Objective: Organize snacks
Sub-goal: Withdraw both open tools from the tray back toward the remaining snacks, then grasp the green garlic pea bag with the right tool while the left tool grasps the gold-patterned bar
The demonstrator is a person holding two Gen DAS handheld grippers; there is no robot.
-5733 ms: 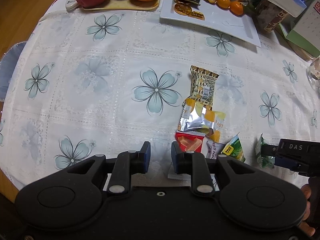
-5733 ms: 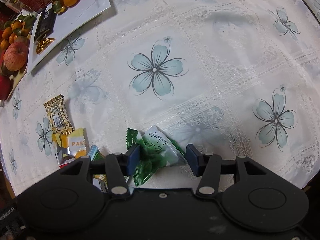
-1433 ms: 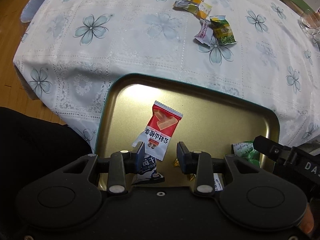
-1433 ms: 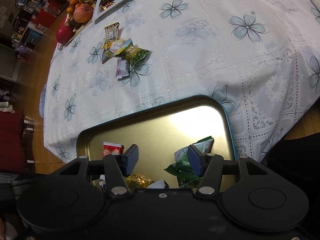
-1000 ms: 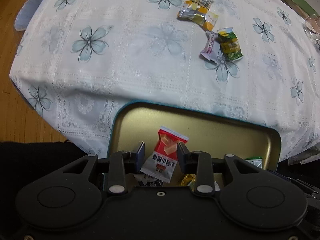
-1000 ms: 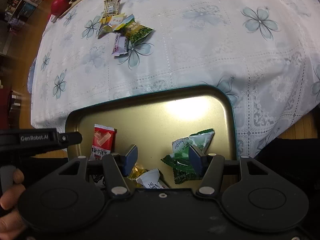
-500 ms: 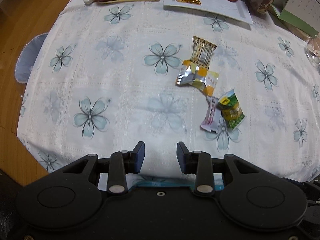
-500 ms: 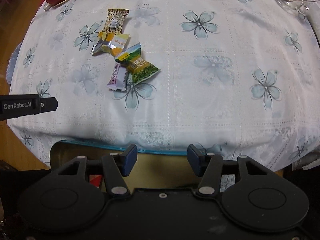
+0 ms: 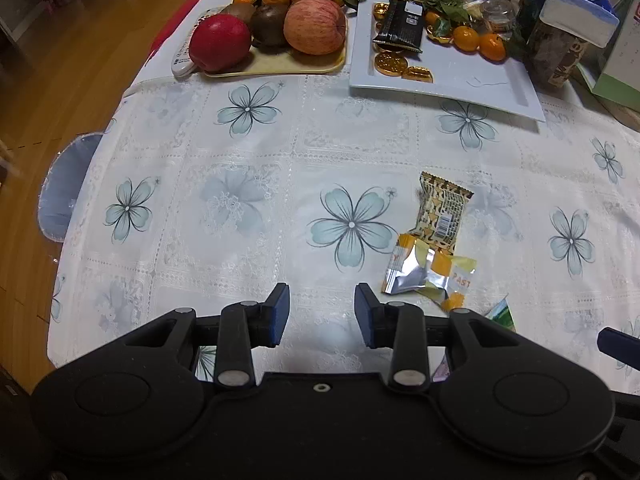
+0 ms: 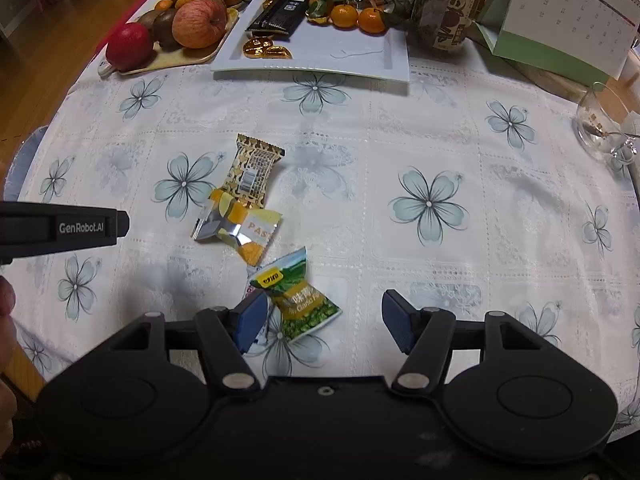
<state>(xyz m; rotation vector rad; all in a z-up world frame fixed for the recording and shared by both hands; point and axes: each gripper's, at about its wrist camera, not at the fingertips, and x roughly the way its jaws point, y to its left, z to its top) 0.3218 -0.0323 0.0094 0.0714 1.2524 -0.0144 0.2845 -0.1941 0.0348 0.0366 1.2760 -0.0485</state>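
Note:
Several snack packets lie on the flowered tablecloth. A gold patterned bar (image 10: 253,171) (image 9: 440,216) lies farthest out. A silver and yellow packet (image 10: 239,229) (image 9: 430,276) overlaps its near end. A green and yellow packet (image 10: 298,300) lies nearest, just ahead of my right gripper (image 10: 324,320), beside its left finger; a white and purple packet under it is mostly hidden. My right gripper is open and empty. My left gripper (image 9: 322,312) is open and empty, left of the silver packet. The left gripper's body (image 10: 60,228) shows in the right wrist view.
At the far edge stand a yellow tray of apples and kiwis (image 9: 276,36), a white plate (image 9: 444,72) with gold coins, a dark bar and mandarins, a jar (image 9: 560,52), a calendar (image 10: 560,20) and a glass cup (image 10: 604,128). Wooden floor lies left.
Both grippers have moved from above the gold tray, where a red packet and a green packet were left, forward over the table toward the remaining packets. The tray has dropped out of view.

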